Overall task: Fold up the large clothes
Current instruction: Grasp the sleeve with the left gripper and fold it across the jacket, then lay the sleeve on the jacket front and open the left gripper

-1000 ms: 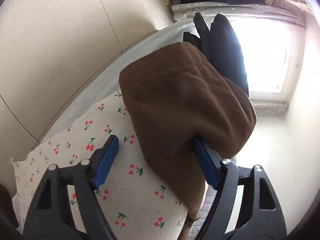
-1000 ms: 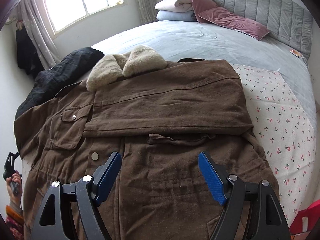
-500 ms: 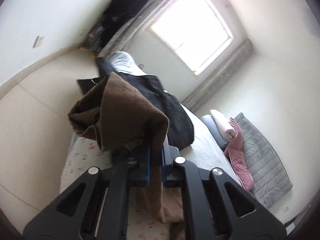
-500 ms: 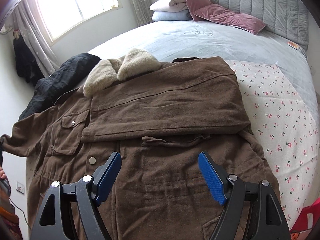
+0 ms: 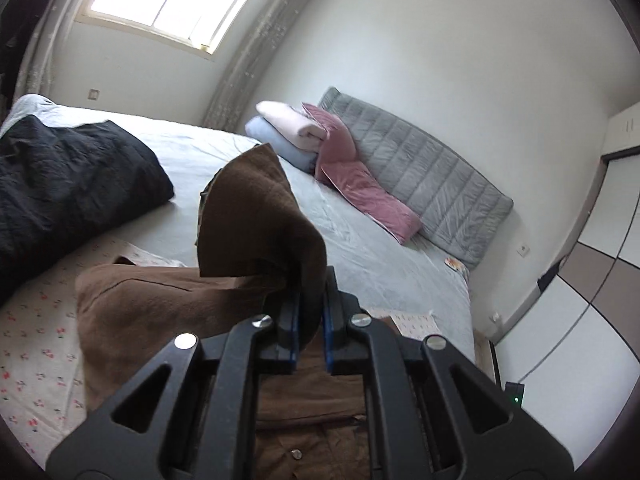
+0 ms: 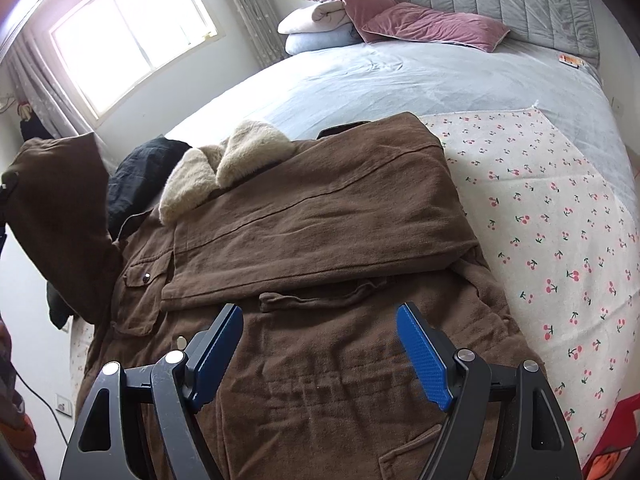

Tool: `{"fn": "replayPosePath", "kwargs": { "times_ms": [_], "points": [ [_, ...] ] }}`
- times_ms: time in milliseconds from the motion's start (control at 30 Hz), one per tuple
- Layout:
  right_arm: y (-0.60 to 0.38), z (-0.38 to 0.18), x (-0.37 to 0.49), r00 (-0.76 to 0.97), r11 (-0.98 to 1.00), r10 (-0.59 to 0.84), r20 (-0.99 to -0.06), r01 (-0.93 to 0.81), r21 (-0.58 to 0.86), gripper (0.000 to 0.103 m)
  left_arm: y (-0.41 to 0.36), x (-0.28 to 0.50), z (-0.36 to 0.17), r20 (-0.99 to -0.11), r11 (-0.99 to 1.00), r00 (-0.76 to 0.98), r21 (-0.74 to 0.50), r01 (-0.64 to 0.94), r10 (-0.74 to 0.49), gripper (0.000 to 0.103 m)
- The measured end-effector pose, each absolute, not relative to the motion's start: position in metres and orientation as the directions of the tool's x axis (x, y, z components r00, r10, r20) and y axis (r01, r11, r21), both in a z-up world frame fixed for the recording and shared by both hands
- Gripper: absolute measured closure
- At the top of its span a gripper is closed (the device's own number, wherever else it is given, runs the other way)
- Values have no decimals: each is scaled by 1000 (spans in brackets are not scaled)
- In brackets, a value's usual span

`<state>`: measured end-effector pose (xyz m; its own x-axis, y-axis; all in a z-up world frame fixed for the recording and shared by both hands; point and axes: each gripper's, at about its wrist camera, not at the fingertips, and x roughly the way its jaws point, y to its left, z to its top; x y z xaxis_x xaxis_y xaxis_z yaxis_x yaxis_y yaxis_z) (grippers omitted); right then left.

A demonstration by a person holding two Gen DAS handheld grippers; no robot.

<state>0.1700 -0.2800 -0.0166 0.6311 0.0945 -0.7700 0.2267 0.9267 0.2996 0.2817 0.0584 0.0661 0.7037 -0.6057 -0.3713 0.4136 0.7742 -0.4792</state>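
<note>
A large brown jacket (image 6: 320, 248) with a cream fleece collar (image 6: 228, 160) lies front up on the bed, one sleeve folded across its chest. My left gripper (image 5: 310, 300) is shut on the other brown sleeve (image 5: 256, 224) and holds it lifted above the jacket body (image 5: 160, 312). The lifted sleeve also shows in the right wrist view (image 6: 60, 216) at the left edge. My right gripper (image 6: 320, 344) is open and empty, hovering over the jacket's lower front.
The jacket lies on a cherry-print cloth (image 6: 552, 216) over a grey-blue bed sheet (image 6: 400, 80). A black coat (image 5: 68, 184) lies by the window side. Folded blankets (image 5: 288, 132), a pink quilt (image 5: 360, 184) and a grey headboard (image 5: 432, 176) are at the bed's head.
My left gripper closed on the sleeve, lifted it and swung it round over the jacket towards the bed's head. My right gripper stayed open and hovering.
</note>
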Motion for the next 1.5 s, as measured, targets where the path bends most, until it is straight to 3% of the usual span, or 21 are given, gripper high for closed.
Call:
{"fn": "replayPosePath", "kwargs": {
  "times_ms": [67, 100, 167, 267, 433, 633, 800, 833, 867, 967, 1000, 1033, 1067, 1100, 1200, 1267, 1400, 1500],
  "points": [
    [-285, -20, 170, 632, 920, 99, -769, 236, 312, 23, 17, 295, 46, -475, 725, 548, -483, 491, -688, 71],
    [-287, -23, 171, 628, 917, 101, -772, 242, 318, 23, 0, 296, 36, -521, 721, 498, -472, 508, -693, 66],
    [-292, -28, 171, 622, 910, 110, -775, 251, 331, 23, -14, 286, 25, -568, 741, 486, -418, 526, -665, 46],
    [-298, -31, 171, 623, 902, 120, -773, 258, 348, 23, -7, 270, 20, -561, 770, 543, -327, 548, -625, 36],
    [-295, -31, 175, 625, 894, 150, -766, 245, 375, 23, 53, 288, 7, -622, 867, 616, -244, 435, -484, 36],
    [-268, -19, 233, 599, 877, 343, -723, 71, 475, 23, 130, 311, -11, -659, 936, 668, -199, 290, -346, 36],
    [-253, -44, 320, 550, 901, 316, -773, 81, 426, 25, 146, 346, -31, -686, 958, 670, -176, 226, -285, 42],
    [-249, -52, 334, 544, 904, 317, -777, 76, 421, 28, 145, 354, -36, -688, 958, 667, -179, 225, -286, 47],
    [-246, -59, 347, 541, 904, 323, -777, 67, 422, 38, 144, 361, -41, -692, 956, 661, -189, 223, -291, 54],
    [-235, -78, 377, 556, 903, 335, -761, 43, 428, 49, 142, 377, -53, -697, 955, 653, -213, 208, -298, 60],
    [-231, -83, 383, 564, 908, 321, -761, 46, 417, 57, 141, 381, -58, -696, 955, 653, -218, 203, -298, 60],
    [-228, -88, 387, 570, 916, 299, -766, 52, 397, 79, 141, 385, -64, -697, 955, 653, -223, 196, -297, 60],
    [-224, -91, 389, 571, 927, 277, -773, 52, 371, 91, 140, 388, -68, -699, 955, 651, -227, 189, -296, 60],
    [-221, -90, 388, 581, 930, 274, -767, 41, 364, 94, 140, 389, -71, -700, 955, 650, -232, 184, -296, 60],
    [-225, -58, 360, 695, 923, 274, -665, 4, 384, 95, 139, 386, -73, -683, 948, 659, -242, 204, -316, 60],
    [-227, -41, 344, 748, 947, 204, -632, 12, 321, 95, 138, 385, -78, -674, 951, 670, -223, 215, -310, 60],
    [-233, -61, 356, 711, 975, 82, -699, 89, 205, 92, 132, 396, -110, -742, 960, 610, -199, 194, -277, 60],
    [-242, -88, 366, 657, 981, 30, -753, 125, 149, 76, 123, 397, -119, -767, 970, 598, -141, 198, -234, 60]
  ]
}}
